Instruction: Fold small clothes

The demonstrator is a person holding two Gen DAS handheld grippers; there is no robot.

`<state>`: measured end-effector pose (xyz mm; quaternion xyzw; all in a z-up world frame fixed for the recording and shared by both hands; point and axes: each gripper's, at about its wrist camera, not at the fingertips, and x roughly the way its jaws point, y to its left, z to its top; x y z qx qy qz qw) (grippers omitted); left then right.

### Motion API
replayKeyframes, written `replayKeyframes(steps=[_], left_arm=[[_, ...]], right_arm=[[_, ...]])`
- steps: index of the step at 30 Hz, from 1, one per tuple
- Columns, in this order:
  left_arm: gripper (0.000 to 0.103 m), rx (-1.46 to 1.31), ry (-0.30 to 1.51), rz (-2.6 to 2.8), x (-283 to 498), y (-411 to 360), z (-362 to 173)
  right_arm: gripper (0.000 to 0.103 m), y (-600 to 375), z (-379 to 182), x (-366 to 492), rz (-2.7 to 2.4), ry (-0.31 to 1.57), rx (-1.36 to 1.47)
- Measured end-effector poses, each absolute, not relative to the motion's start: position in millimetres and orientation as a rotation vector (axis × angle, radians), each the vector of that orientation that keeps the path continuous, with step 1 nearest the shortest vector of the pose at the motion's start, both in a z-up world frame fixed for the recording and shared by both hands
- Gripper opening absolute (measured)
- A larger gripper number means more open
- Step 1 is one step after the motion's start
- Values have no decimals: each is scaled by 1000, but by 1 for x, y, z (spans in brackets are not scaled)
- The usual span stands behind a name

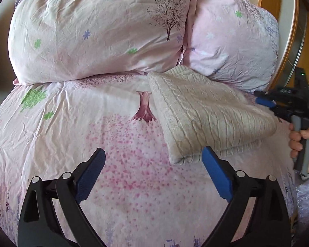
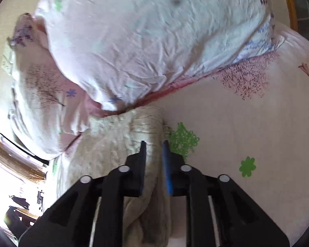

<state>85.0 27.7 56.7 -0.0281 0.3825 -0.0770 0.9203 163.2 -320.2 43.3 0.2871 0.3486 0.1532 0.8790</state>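
A cream cable-knit sweater (image 1: 208, 113) lies folded on the pink floral bedcover (image 1: 117, 140), its far end against the pillows. My left gripper (image 1: 154, 160) is open and empty, hovering just in front of the sweater's near corner. My right gripper (image 1: 265, 103) is at the sweater's right edge. In the right wrist view its fingers (image 2: 154, 144) are nearly closed on a fold of the sweater (image 2: 117, 140), which runs between the blue pads.
Two large floral pillows (image 1: 96, 30) (image 1: 232, 41) stand at the head of the bed behind the sweater. A wooden headboard frame (image 1: 286, 41) is at the right. The person's hand (image 1: 302, 144) holds the right gripper's handle.
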Motion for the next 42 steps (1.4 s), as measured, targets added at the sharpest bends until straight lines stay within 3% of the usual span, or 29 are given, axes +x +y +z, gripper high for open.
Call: replayKeyframes(steps=[3, 6, 7, 8, 9, 10, 12, 13, 14, 15, 18, 27, 42], left_arm=[[102, -46, 807, -143, 83, 19, 47], [102, -58, 835, -156, 85, 13, 43], [102, -54, 847, -152, 85, 11, 43], [102, -45, 861, -139, 86, 9, 42], [102, -32, 876, -122, 87, 7, 42], [102, -18, 891, -108, 88, 5, 41], [102, 2, 900, -85, 88, 4, 40], [102, 3, 901, -83, 89, 3, 39], [102, 0, 911, -79, 90, 3, 37], [102, -2, 931, -72, 92, 3, 34], [102, 4, 992, -65, 98, 2, 23], [102, 45, 1009, -32, 96, -6, 13], [102, 70, 999, -66, 95, -8, 10]], right_arm=[[42, -294, 48, 129, 515, 726, 593], [38, -274, 19, 134, 509, 854, 592], [34, -273, 8, 143, 430, 893, 562], [15, -274, -1, 150, 377, 910, 535], [6, -276, -6, 153, 347, 913, 529], [6, -275, -5, 152, 350, 905, 539], [31, -270, 10, 135, 369, 847, 491], [66, -267, 22, 117, 365, 789, 442], [91, -263, 32, 98, 349, 731, 390], [99, -263, 39, 81, 307, 689, 347], [101, -247, 39, 51, 211, 642, 231], [101, -214, -21, 70, 38, 904, 163], [101, -199, -25, 65, -48, 926, 40]])
